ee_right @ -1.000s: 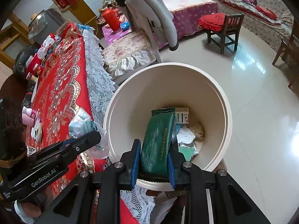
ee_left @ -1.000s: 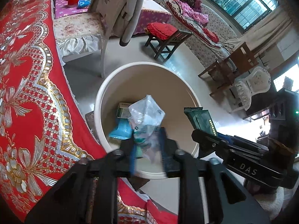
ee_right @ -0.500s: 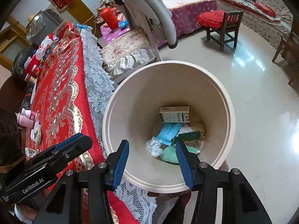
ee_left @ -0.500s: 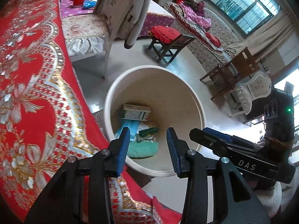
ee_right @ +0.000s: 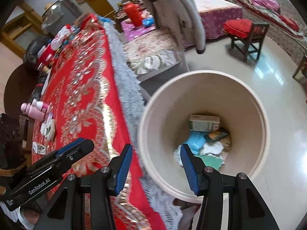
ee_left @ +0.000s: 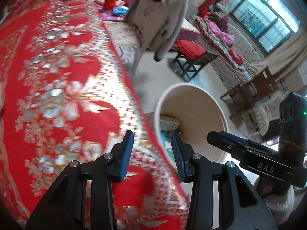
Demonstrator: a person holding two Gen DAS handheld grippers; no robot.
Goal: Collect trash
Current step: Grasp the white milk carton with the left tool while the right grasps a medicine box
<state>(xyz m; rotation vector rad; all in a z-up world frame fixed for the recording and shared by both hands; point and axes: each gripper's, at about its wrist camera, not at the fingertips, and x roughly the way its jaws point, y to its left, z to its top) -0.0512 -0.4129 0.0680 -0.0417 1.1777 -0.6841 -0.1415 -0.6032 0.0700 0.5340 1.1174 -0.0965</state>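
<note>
While hovering at the edge of the worktop (ee_right: pixel 80 95) beside the cream waste bin (ee_right: pixel 207 73), carrying nothing: holding the left gripper (ee_left: pixel 151 140) with jaws parted, having just been opening, nothing between them, and the right gripper (ee_right: pixel 156 151) the same way, a little wider, equally empty. Finding the collected trash already at the bottom of the bin: a small carton (ee_right: pixel 204 123), a blue wrapper (ee_right: pixel 196 140), crumpled white paper (ee_right: pixel 212 149). Risking, probably, a jaw snagging in the white lace fringe (ee_right: pixel 124 88) or knocking the bin's rim when swinging back over the red tablecloth (ee_left: pixel 57 76), being so close to both; risking also closing on the pink bottles (ee_right: pixel 34 109) rather than the white scrap (ee_right: pixel 48 128) just beside them. Getting from the right wrist view alone the bin's full contents, the fringe and those leftovers at the worktop's far side; getting from the left wrist view mostly blurred tablecloth, only a sliver of the bin's inside, and the right gripper from the side.
</note>
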